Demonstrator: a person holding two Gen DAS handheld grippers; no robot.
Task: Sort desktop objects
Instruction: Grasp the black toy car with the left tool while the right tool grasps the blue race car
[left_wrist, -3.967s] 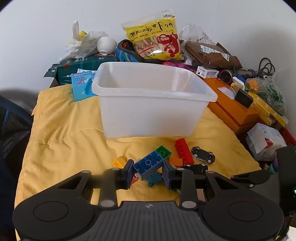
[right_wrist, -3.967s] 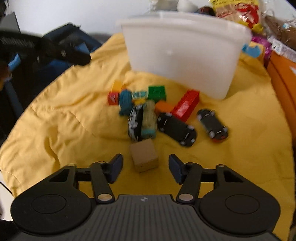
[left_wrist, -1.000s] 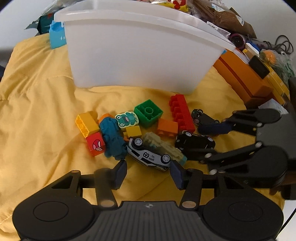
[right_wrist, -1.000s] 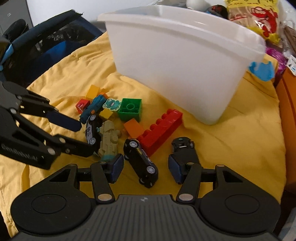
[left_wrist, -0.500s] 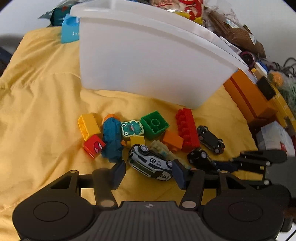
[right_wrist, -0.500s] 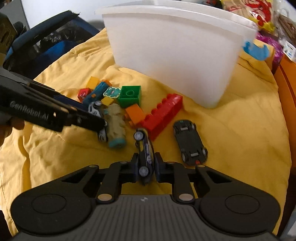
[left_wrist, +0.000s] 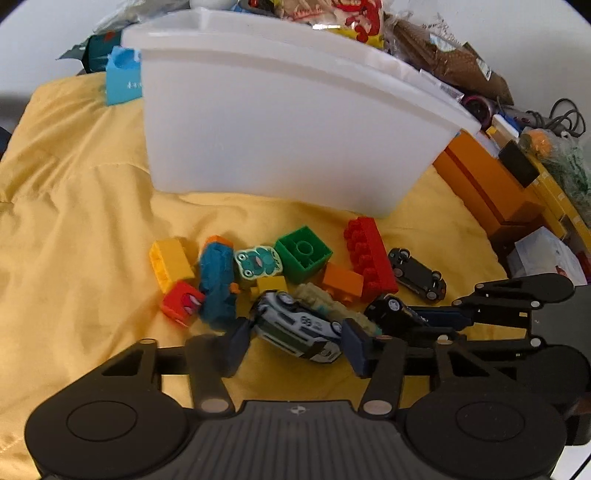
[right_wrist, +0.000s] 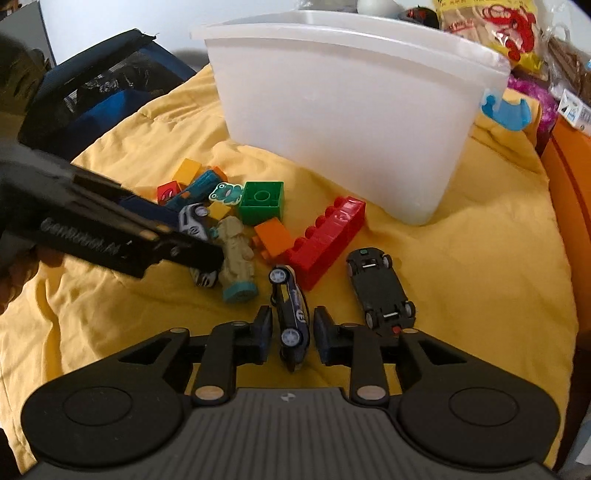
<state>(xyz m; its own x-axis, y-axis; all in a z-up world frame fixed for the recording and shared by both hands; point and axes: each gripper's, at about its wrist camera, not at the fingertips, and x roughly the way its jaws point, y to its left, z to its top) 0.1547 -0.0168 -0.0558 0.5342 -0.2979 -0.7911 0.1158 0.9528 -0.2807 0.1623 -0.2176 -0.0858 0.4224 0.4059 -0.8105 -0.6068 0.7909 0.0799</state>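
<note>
A white plastic bin (left_wrist: 280, 122) (right_wrist: 351, 110) stands on a yellow cloth (left_wrist: 81, 221). In front of it lies a pile of toys: red brick (left_wrist: 369, 254) (right_wrist: 325, 240), green brick (left_wrist: 303, 253) (right_wrist: 262, 201), orange brick (left_wrist: 341, 282), yellow brick (left_wrist: 170, 262), frog tile (left_wrist: 258, 260). My left gripper (left_wrist: 295, 341) is open around a white toy car (left_wrist: 299, 326). My right gripper (right_wrist: 292, 334) is shut on a dark blue toy car (right_wrist: 291, 314). A second black car (right_wrist: 380, 288) lies upside down to its right.
Snack bags (left_wrist: 354, 18), orange boxes (left_wrist: 487, 184) and cables crowd the back and right. A blue holder (left_wrist: 123, 75) sits left of the bin. A dark blue bag (right_wrist: 92, 92) lies off the cloth's left edge. A tan figure (right_wrist: 236, 258) lies by the cars.
My left gripper has moved forward so its fingers flank the white car. My right gripper stays shut on the dark blue car, its fingers spread slightly wider than half a second ago.
</note>
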